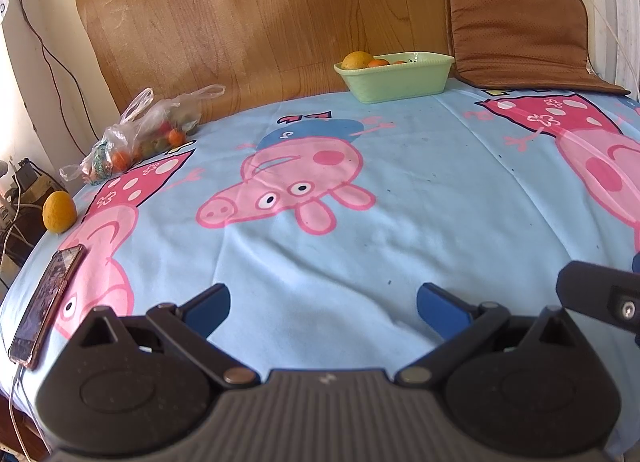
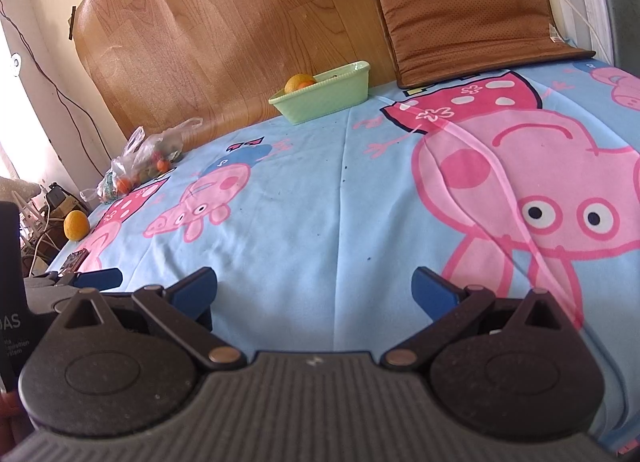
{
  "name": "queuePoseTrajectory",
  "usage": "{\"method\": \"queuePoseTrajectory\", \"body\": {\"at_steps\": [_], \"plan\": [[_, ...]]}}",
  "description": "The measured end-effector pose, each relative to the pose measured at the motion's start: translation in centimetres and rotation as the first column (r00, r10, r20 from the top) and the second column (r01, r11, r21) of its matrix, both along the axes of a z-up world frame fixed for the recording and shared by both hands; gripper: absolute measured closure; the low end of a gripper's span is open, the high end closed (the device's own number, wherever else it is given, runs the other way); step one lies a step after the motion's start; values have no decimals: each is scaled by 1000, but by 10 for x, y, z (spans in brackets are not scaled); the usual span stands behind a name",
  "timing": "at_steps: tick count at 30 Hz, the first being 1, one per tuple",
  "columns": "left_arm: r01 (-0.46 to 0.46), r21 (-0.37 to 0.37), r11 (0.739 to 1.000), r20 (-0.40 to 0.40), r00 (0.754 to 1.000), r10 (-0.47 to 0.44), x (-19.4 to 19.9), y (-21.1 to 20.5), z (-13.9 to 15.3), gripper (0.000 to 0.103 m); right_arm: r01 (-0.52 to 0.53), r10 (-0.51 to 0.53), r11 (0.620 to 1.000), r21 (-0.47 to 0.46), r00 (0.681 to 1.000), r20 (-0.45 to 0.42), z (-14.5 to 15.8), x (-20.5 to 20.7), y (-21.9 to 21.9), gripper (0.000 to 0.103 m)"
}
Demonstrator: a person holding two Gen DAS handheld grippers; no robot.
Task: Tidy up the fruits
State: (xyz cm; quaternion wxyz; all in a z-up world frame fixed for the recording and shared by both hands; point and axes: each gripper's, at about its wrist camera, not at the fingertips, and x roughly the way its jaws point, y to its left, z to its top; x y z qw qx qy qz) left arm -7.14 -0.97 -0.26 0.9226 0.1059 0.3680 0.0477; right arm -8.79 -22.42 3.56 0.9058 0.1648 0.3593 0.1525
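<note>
A pale green basket stands at the back of the blue cartoon cloth and holds a yellow-orange fruit plus smaller orange ones. A loose orange lies at the cloth's far left edge. A clear plastic bag with small orange and green fruits lies at the back left. My left gripper is open and empty above the near cloth. My right gripper is open and empty too; the left gripper's blue fingertip shows at its left.
A phone lies on the cloth's near left edge with a cable. A wood-pattern board leans at the back, a brown cushion at the back right. Cables and clutter sit beyond the left edge.
</note>
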Motion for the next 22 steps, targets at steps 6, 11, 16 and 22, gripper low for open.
{"method": "queuePoseTrajectory", "body": {"at_steps": [6, 11, 16, 22], "plan": [[5, 0, 1000, 4, 1000, -5, -1, -1, 2, 0, 2, -2, 1000, -1, 1000, 3, -1, -1, 0, 0], [9, 0, 1000, 9, 1000, -9, -1, -2, 4, 0, 7, -7, 1000, 1, 1000, 7, 1, -2, 0, 0], [15, -6, 1000, 12, 1000, -15, -2, -3, 4, 0, 10, -10, 1000, 0, 1000, 9, 2, -2, 0, 0], [36, -46, 998, -3, 999, -36, 0, -3, 7, 0, 15, -15, 1000, -9, 1000, 22, 4, -2, 1, 0]]}}
